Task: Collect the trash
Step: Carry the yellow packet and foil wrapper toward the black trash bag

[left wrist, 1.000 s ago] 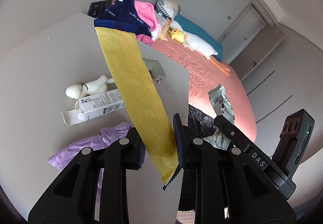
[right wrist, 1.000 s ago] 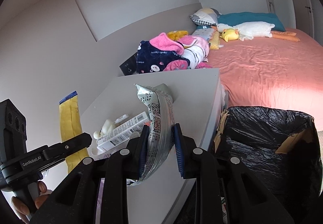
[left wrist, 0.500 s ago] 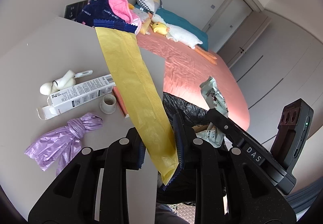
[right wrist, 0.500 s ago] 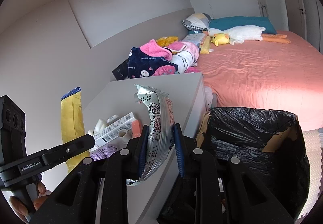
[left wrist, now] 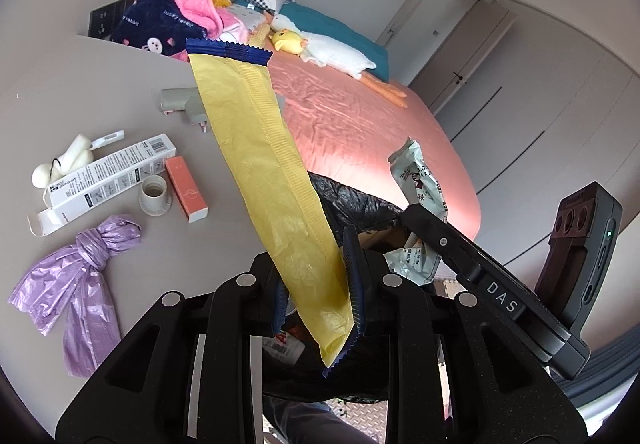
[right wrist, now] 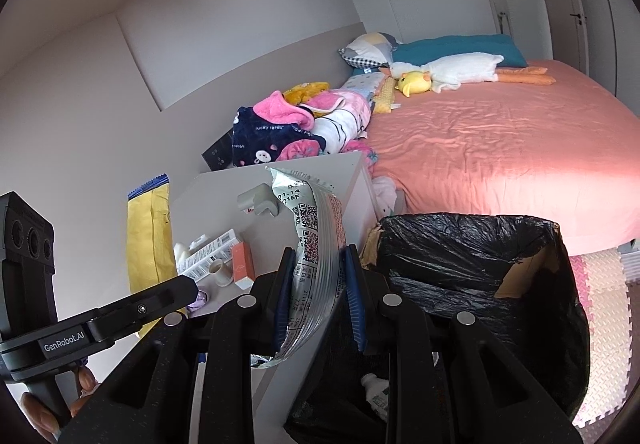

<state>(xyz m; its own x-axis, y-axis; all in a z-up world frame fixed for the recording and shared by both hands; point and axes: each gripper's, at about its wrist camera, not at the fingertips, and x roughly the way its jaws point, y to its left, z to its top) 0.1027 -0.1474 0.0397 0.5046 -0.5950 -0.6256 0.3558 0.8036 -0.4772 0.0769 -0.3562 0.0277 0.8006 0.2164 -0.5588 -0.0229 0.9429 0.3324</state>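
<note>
- Left wrist view: the left gripper (left wrist: 316,308) has its fingers closed on the lower end of a long yellow plastic wrapper with dark blue serrated ends (left wrist: 264,172), which stands up diagonally toward the upper middle of the frame; gripping it by the end leaves its length free to drop.
- At right of centre in that frame, the right gripper (left wrist: 424,244) pinches a crumpled silver-grey foil snack packet (left wrist: 418,184) above the black-bag-lined cardboard bin (left wrist: 360,204), which suggests both pieces are being brought to the bin together.
- Right wrist view: the right fingers (right wrist: 354,300) are clamped on the packet's middle, its torn top curling toward the frame centre; the bin's open mouth lies at lower right, just beside the white tabletop (right wrist: 336,172).
- At left of the left wrist frame, a knotted lilac plastic bag (left wrist: 80,284), a white printed carton (left wrist: 104,176), a small orange box (left wrist: 186,194) and a white cap (left wrist: 154,196) lie on the tabletop, likely trash not yet collected.
- Releasing over the liner appears to be the step in hand.
</note>
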